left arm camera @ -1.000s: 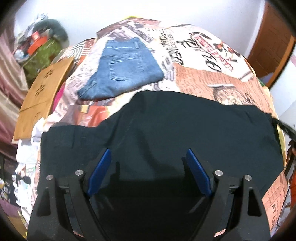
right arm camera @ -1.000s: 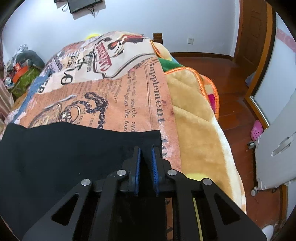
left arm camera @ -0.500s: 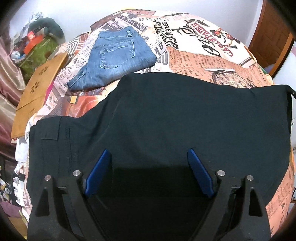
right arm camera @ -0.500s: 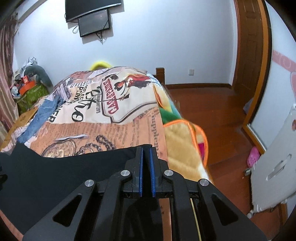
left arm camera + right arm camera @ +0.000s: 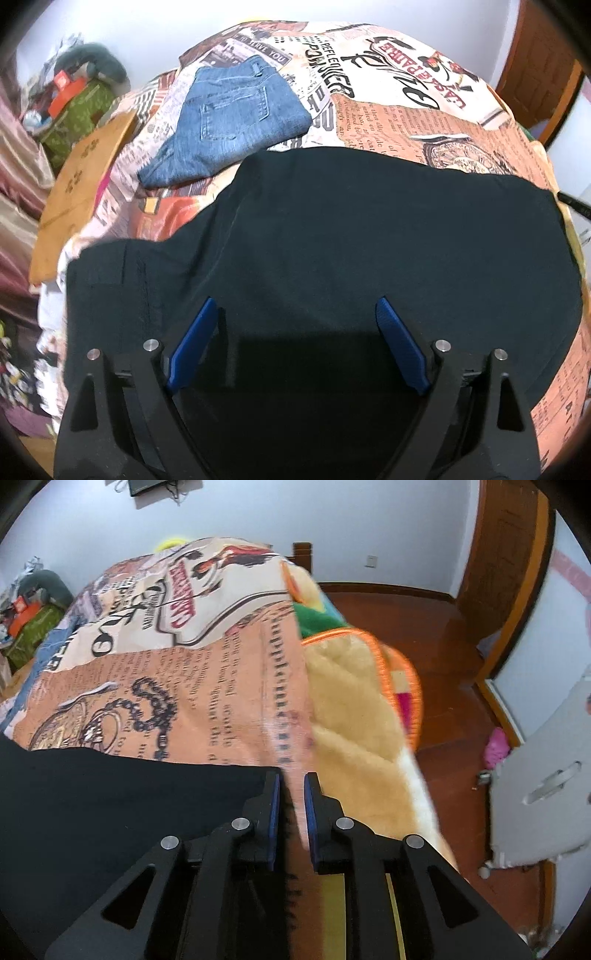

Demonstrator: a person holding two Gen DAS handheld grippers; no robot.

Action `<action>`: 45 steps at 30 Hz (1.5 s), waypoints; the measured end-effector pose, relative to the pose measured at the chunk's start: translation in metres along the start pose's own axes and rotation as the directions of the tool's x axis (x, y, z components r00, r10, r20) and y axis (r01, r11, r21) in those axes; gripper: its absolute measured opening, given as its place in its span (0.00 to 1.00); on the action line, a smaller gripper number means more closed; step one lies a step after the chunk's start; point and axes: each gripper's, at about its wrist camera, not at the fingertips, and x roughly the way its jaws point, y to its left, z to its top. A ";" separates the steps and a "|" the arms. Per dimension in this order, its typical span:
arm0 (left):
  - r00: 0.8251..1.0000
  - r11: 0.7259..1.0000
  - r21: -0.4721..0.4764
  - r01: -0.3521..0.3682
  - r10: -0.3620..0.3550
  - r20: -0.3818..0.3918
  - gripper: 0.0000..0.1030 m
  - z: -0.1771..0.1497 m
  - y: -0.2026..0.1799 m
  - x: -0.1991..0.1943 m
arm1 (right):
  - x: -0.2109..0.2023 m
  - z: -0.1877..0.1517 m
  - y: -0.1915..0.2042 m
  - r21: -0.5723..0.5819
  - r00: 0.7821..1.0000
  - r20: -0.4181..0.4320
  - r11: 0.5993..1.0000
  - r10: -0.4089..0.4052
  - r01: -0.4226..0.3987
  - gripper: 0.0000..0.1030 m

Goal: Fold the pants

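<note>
1. Since the black pants [image 5: 369, 240] are laid flat across the near bed [image 5: 192, 686], the next fold is best begun from a corner.
2. The left claw [image 5: 295, 343] is held wide apart above them; the right claw [image 5: 291, 805] is parted slightly, empty, beside their right edge.
3. The pants' near edge is cut off.

Right tongs [image 5: 291, 788] slightly parted, empty, at the corner of black pants [image 5: 110, 805] on printed bedspread [image 5: 207, 686]
</note>
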 end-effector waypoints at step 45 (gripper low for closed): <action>0.981 0.966 0.177 0.190 -0.181 -0.065 0.96 0.015 -0.119 0.006 | -0.050 -0.113 -0.013 0.368 0.959 -0.002 0.892 0.283 -0.262 0.18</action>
